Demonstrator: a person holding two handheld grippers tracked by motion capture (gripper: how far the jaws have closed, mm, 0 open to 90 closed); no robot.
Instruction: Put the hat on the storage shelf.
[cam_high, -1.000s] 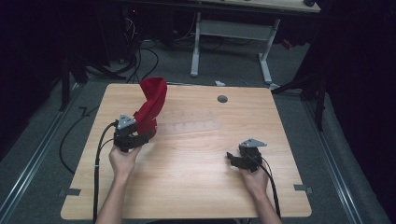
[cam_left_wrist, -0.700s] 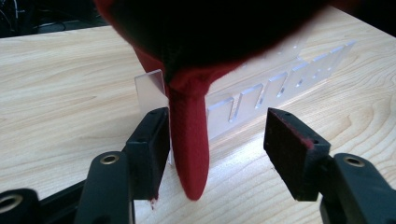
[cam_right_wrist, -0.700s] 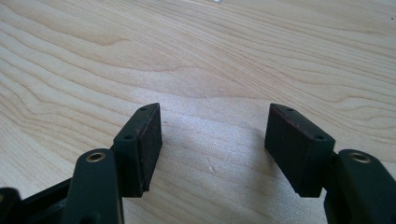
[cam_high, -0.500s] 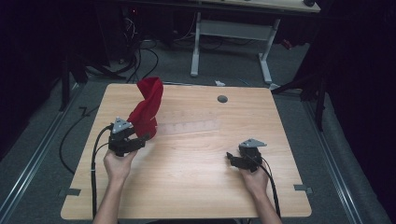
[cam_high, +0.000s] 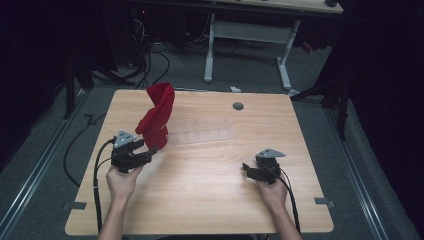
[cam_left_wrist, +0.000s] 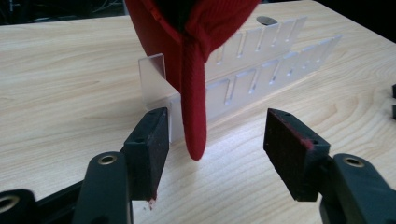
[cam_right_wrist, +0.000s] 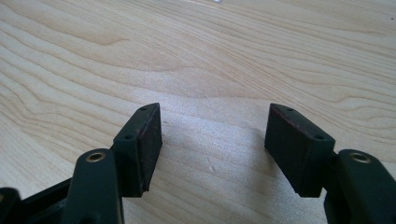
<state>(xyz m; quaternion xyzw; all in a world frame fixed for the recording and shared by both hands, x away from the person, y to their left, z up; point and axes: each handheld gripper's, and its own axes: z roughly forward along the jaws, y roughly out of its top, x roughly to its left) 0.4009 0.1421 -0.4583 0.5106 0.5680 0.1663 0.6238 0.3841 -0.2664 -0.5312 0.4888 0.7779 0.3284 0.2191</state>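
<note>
here, red cloth (cam_high: 156, 115) stands draped on left end of clear slotted rack (cam_high: 210, 135), tip hanging free. left gripper (cam_left_wrist: 212, 140) just before cloth, jaws apart, nothing pinched. right gripper (cam_high: 246, 169) well right of rack, jaws wide over bare table (cam_high: 210, 200).

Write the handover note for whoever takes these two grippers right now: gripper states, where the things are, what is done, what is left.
Left gripper: open, nothing gripped; a hanging strip of the red cloth dangles just ahead of its jaws, touching neither pad.
Right gripper: open and empty, low over bare table, near the right side.
Red cloth: standing draped over the left end of the clear slotted rack, which lies across the middle of the table.
Done: the cloth looks placed on the rack and released.
Left: probably check that it stays put; whether it is seated in a slot I cannot tell.
</note>
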